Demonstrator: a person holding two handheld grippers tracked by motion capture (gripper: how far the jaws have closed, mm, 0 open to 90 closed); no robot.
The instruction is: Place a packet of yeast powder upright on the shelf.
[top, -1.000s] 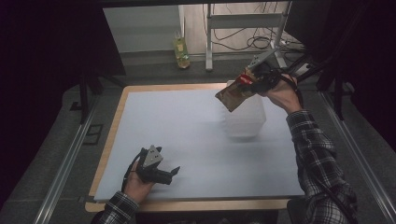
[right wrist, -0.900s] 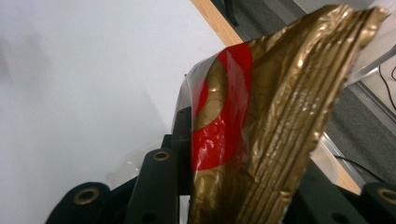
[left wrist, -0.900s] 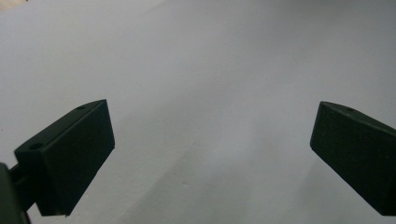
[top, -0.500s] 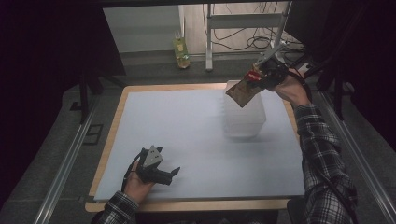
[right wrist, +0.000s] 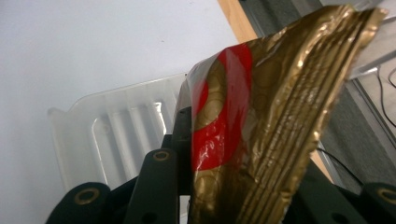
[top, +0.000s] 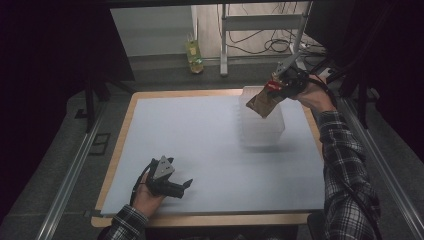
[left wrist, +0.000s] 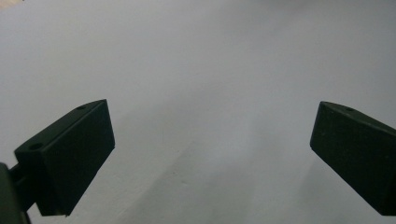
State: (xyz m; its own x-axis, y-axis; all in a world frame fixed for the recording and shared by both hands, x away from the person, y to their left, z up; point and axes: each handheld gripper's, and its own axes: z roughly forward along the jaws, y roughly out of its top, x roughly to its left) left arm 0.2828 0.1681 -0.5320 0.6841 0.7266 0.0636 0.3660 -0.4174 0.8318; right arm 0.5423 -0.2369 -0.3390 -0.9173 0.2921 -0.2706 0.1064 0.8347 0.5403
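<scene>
My right gripper (top: 274, 89) is shut on a crinkled gold and red foil packet (top: 262, 102), which it holds in the air over the back of a clear plastic bin (top: 262, 129) at the table's back right. In the right gripper view the packet (right wrist: 266, 121) rises from between the jaws (right wrist: 233, 198), and the ribbed bin (right wrist: 121, 130) lies below and behind it. My left gripper (top: 184, 189) rests on the white sheet near the front left, held in a hand. Its jaws stand open with nothing between them (left wrist: 212, 154).
A white sheet (top: 200, 135) covers the wooden table (top: 125, 115). Beyond the back edge, a yellow bottle (top: 194, 55) stands on the floor beside a metal stand (top: 223, 45) and cables (top: 272, 45). Metal rails run along both sides.
My right hand has carried the packet a little to the right and slightly down, above the bin. The left gripper has stayed where it was.
</scene>
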